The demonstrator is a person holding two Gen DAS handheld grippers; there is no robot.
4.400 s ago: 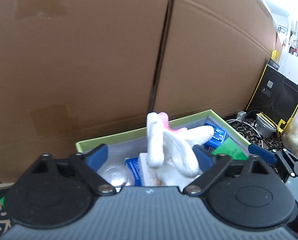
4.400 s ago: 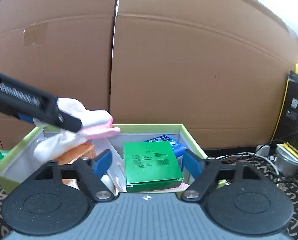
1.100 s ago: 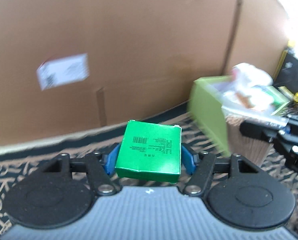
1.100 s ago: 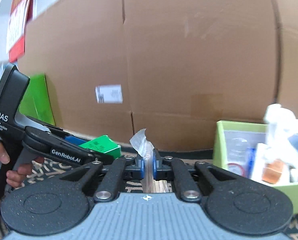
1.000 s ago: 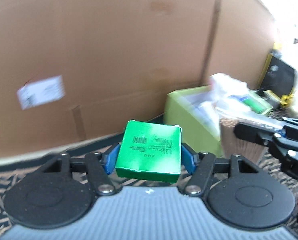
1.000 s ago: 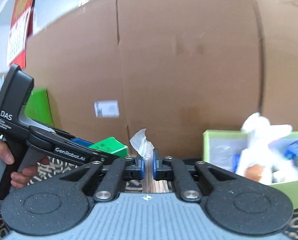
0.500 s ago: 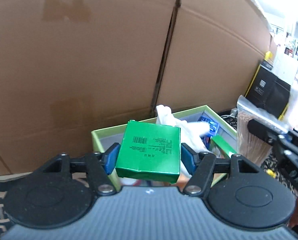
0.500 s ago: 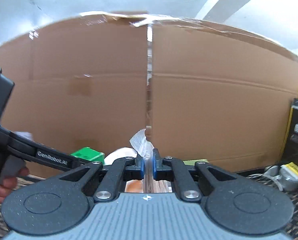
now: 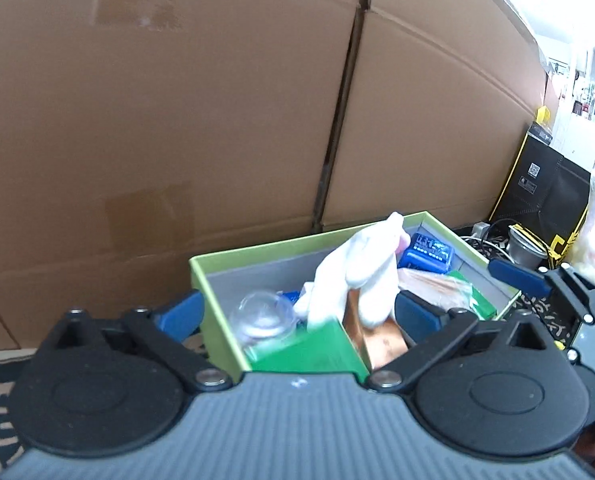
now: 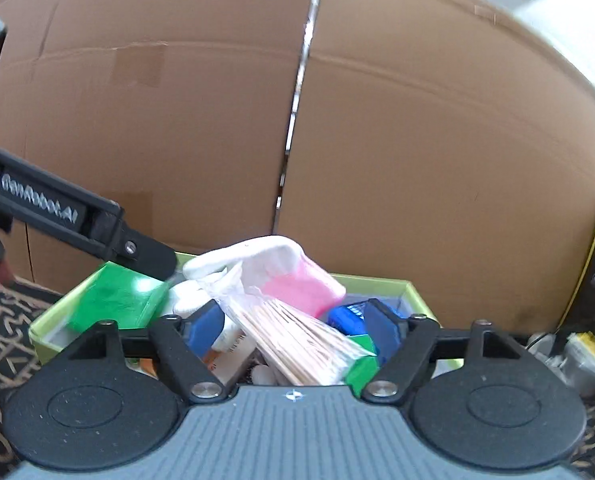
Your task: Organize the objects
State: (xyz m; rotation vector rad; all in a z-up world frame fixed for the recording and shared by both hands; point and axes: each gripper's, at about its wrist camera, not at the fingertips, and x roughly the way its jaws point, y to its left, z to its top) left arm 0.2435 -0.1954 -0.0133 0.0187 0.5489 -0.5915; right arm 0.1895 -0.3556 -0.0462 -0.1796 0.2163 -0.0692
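A lime green storage box (image 9: 257,249) stands against cardboard and holds several items. My left gripper (image 9: 297,314) is open above it; the green box (image 9: 305,350) lies inside, just below the fingers, and shows in the right wrist view (image 10: 117,300). My right gripper (image 10: 293,326) is open over the same storage box (image 10: 377,282); the clear bag of wooden sticks (image 10: 297,340) lies loose between its fingers on the pile. A white and pink glove (image 10: 281,272) tops the pile and shows in the left wrist view (image 9: 357,268). A blue packet (image 9: 427,256) lies at the back.
Large cardboard panels (image 9: 217,120) form a wall right behind the box. A black and yellow bag (image 9: 545,196), cables and a metal cup (image 9: 523,248) sit to the right. A patterned rug (image 10: 5,320) covers the floor. A clear dome (image 9: 263,314) and an orange carton (image 9: 377,336) are in the box.
Both grippers swung over the lime box and opened. The left let go of the green box into it; the right released the bag of sticks onto the pile.
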